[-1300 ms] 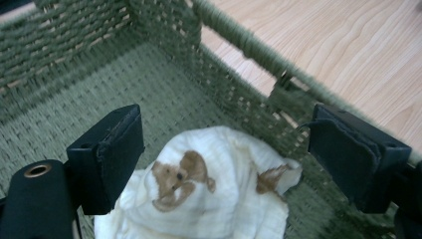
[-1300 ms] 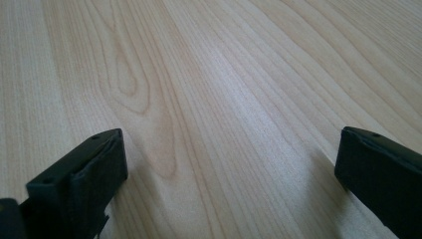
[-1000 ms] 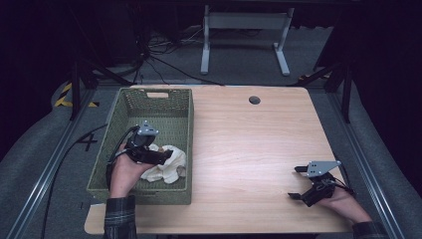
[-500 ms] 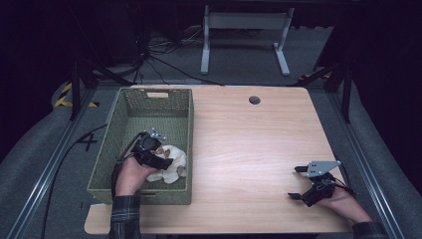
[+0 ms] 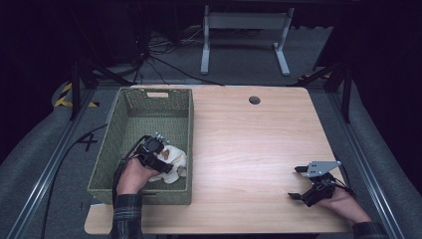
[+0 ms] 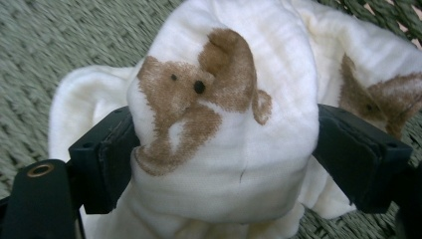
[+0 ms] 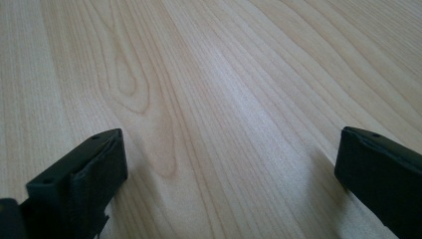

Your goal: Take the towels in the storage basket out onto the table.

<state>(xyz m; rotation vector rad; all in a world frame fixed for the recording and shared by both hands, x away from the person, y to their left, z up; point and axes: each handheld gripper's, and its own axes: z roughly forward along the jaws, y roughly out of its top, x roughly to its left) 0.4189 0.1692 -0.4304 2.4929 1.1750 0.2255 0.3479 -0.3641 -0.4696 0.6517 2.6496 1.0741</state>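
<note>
left tool (image 5: 166, 164) sunk deeper into basket (image 5: 112, 144), jaws wide, straddling bear-print cloth (image 6: 224, 124); right tool (image 5: 298, 182) unmoved right of basket, jaws apart, empty.

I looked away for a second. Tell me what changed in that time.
The left gripper has sunk into the green basket onto the white bear-print cloth, a fold now bulging between its open jaws. The right gripper stayed open over the table; the basket kept its place.

A crumpled white cloth (image 6: 234, 149) printed with brown bears lies bunched in the green woven basket (image 5: 130, 119)'s near end
</note>
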